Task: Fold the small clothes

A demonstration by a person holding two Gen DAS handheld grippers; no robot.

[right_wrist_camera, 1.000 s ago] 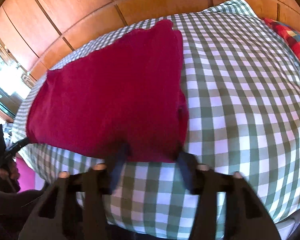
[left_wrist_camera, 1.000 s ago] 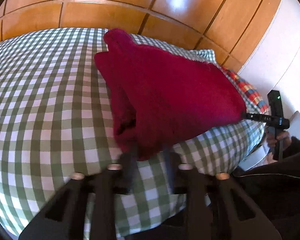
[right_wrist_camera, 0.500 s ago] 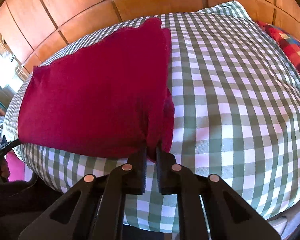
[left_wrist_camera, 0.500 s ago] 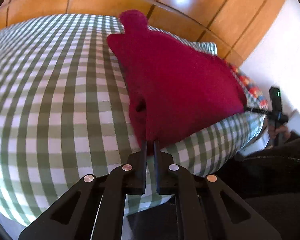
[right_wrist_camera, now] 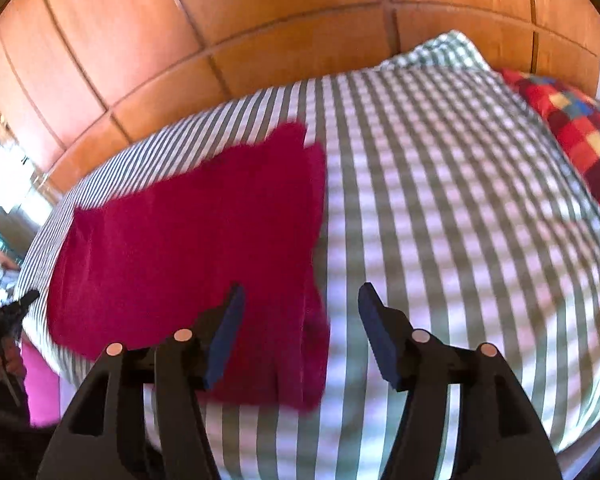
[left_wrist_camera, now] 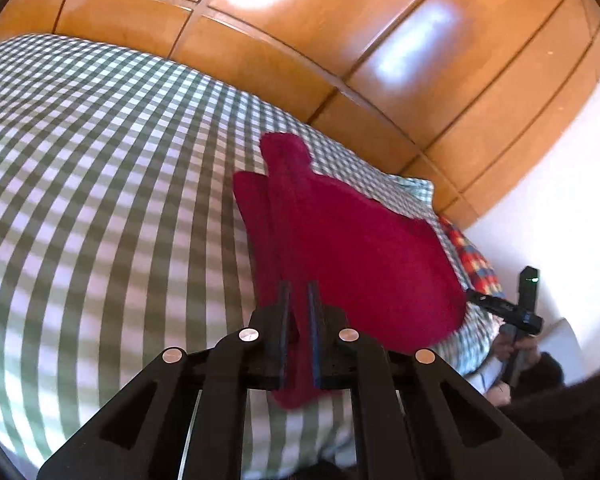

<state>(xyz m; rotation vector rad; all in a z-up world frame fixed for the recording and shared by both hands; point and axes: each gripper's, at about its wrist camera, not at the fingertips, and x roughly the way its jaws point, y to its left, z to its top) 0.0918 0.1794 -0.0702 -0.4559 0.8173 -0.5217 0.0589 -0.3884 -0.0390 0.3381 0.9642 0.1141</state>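
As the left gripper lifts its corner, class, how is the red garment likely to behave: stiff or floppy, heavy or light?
Probably floppy: the red garment hangs limply below the left gripper pinching it. Likely light, since one small pinch raises that edge. It may sag back onto the checked bedspread, because the right gripper is open and holds nothing.

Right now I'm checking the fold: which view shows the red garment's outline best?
The right wrist view: the red garment lies spread on the checked bedcover. The left wrist view shows it foreshortened, pinched in the jaws.
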